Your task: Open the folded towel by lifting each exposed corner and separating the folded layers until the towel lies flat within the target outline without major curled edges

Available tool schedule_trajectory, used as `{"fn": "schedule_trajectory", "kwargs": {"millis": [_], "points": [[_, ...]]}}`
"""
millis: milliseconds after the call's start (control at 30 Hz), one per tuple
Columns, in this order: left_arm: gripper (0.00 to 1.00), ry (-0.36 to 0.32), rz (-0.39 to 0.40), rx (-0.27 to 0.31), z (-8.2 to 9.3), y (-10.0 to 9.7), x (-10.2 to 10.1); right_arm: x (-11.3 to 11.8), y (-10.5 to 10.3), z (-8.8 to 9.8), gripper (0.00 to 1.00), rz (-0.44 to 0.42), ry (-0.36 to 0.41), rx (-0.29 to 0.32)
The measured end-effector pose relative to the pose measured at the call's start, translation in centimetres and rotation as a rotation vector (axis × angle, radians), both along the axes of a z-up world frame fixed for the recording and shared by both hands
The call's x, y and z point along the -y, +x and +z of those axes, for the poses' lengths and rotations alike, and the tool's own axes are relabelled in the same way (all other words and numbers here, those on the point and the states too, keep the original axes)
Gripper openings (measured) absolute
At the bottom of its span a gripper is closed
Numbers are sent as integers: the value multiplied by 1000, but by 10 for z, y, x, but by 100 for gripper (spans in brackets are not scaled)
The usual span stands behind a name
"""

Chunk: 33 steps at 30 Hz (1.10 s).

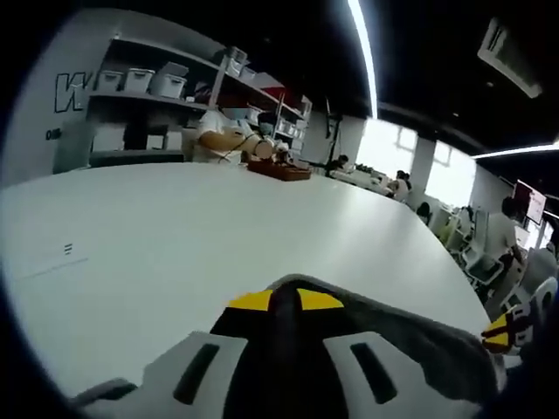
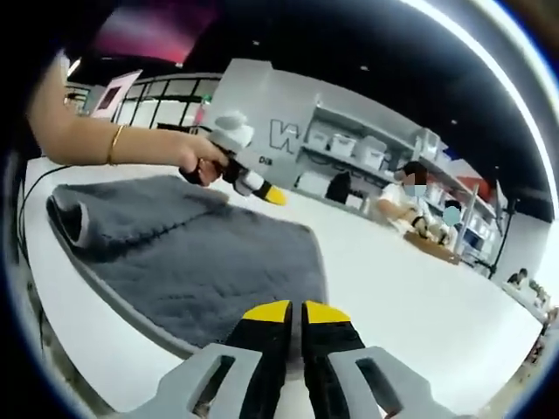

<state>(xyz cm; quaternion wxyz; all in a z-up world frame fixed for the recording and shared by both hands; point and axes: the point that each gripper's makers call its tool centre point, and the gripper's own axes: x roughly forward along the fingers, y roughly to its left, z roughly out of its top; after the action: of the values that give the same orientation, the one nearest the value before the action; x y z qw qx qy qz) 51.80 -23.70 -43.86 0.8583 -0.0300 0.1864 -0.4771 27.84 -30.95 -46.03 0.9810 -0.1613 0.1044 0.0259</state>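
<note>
Towel (image 2: 201, 262): grey, plush, partly folded

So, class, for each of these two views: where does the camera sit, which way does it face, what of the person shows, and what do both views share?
Left gripper view: rides the left gripper, facing across the white table toward shelves; jaws pinch the grey towel.
Right gripper view: rides the right gripper, facing over the towel; the person's hand holds the left gripper.
Shared: towel, table, shelves.
</note>
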Motion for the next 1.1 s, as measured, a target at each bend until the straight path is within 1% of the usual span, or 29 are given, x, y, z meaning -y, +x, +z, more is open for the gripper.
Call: {"fn": "schedule_trajectory", "kwargs": {"millis": [67,100,167,233,333,433,533,633,700,800,867,967,1067,1100], "points": [[16,-18,39,5,3,3,-9,-6,1,1,0,13,2,0],[19,-28,44,17,5,3,-13,-9,1,2,0,19,2,0],[23,-27,52,20,6,1,-20,-15,2,3,0,34,24,3],[22,-26,55,19,5,-2,-26,-21,3,5,0,45,18,7],[21,-22,60,20,4,7,-34,-30,4,9,0,68,15,14],[21,-24,73,19,5,7,-46,-38,6,12,0,89,11,19],[22,-21,87,25,6,7,-60,-51,10,16,0,120,-1,22],[26,-11,118,33,6,12,-79,-61,14,19,0,142,-11,23],[25,-19,138,25,8,14,-90,-67,16,21,1,155,-12,25],[26,-15,152,34,10,15,-101,-79,18,22,1,185,-15,18],[23,-22,152,43,12,14,-109,-86,19,21,2,203,-17,12],[25,-19,171,51,14,13,-124,-101,20,18,5,244,-15,-11],[26,-24,187,46,14,11,-140,-117,20,16,11,286,-11,-34],[26,-28,194,47,15,10,-145,-120,21,18,14,292,-13,-31]]}}
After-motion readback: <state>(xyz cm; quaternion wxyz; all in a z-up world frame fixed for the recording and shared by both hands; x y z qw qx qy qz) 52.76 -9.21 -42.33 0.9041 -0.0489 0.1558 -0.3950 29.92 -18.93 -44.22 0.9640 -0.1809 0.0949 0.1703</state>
